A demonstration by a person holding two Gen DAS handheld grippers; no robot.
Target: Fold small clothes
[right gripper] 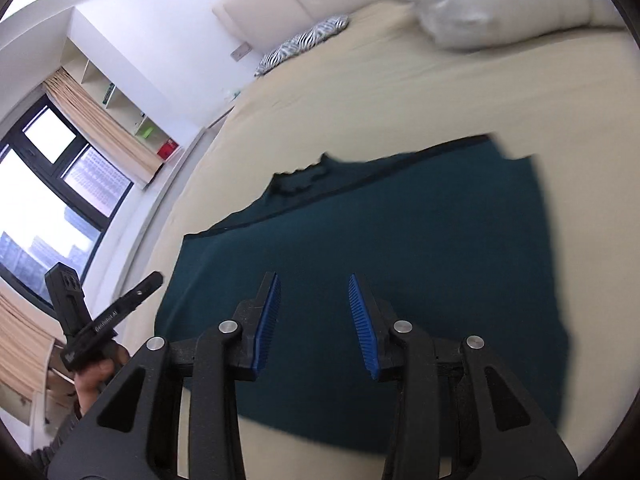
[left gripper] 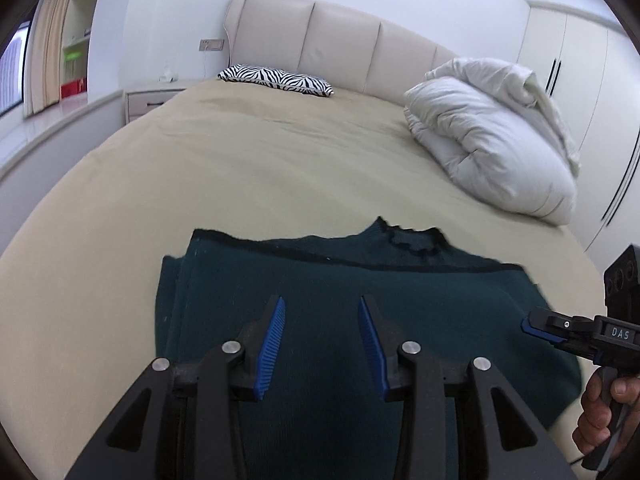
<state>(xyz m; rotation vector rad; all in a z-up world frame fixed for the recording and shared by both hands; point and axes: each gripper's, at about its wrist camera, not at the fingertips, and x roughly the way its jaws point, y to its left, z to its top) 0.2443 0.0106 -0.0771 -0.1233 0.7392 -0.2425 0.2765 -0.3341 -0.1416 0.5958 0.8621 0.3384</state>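
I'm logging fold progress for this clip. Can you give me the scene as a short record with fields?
surface: beige bed
garment: dark green top, lying flat, part folded, collar away from the cameras
left gripper: jaws open, nothing between them, above the garment
right gripper: jaws open, nothing held
also on bed: zebra-print pillow, bundled white duvet
fold state: not finished

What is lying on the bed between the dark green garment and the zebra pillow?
Nothing. In the left wrist view, only bare beige sheet stretches from the dark green garment to the zebra pillow. The white duvet sits off to the side.
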